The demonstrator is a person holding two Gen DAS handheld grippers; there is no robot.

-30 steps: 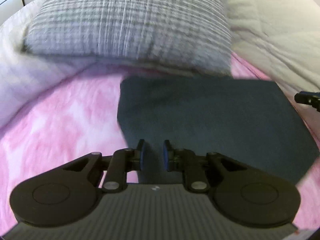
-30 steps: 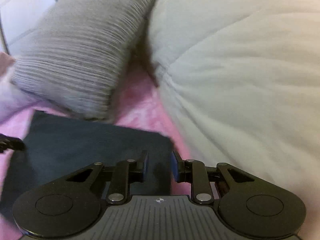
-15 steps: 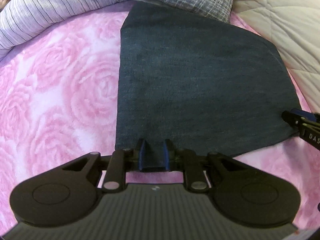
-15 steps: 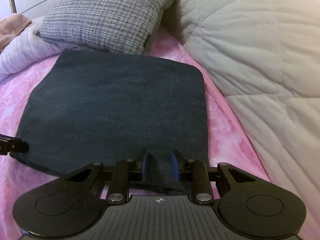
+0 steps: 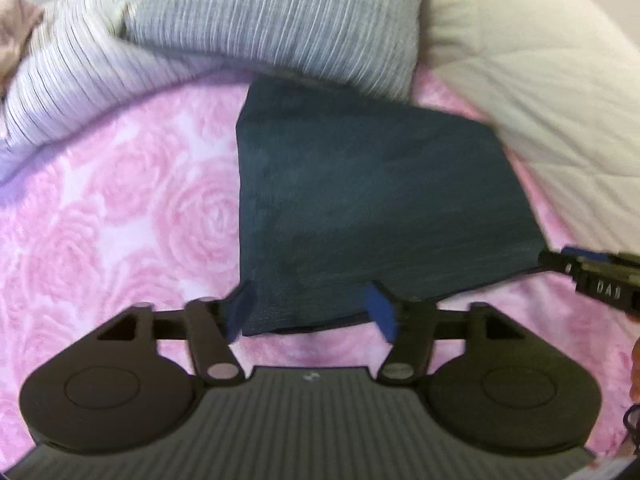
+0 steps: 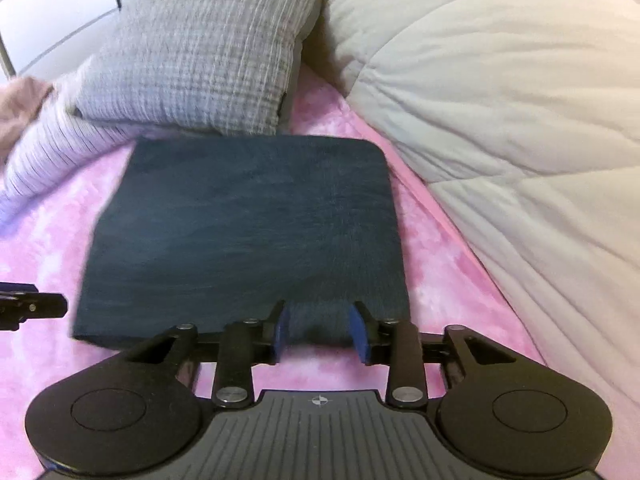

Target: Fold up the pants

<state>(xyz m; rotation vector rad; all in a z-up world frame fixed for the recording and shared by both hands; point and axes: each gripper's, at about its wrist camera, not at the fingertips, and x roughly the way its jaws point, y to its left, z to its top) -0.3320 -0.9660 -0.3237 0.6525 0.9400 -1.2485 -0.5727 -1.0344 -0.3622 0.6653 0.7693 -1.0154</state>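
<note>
The dark blue pants (image 5: 380, 208) lie folded into a flat rectangle on the pink rose-print sheet (image 5: 120, 220), their far edge against the pillows. My left gripper (image 5: 310, 308) hovers over the near left corner. Its jaws are opening wide, with the corner of the cloth lying loose between them and neither pad pressing on it. In the right wrist view, my right gripper (image 6: 319, 330) sits at the near right edge of the pants (image 6: 248, 232). Its jaws are opening too, and the hem lies between the blue pads (image 6: 360, 336). Each gripper shows at the edge of the other's view.
A grey checked pillow (image 6: 200, 52) and a striped white pillow (image 5: 80, 84) lie behind the pants. A thick cream quilt (image 6: 500, 120) rises along the right side. A pinkish cloth (image 6: 16, 108) shows at the far left, with bare sheet to the left of the pants.
Half a second ago both grippers pinched the near edge of the pants. Both sets of jaws have since spread, the cloth has dropped flat, and both grippers have pulled back and up.
</note>
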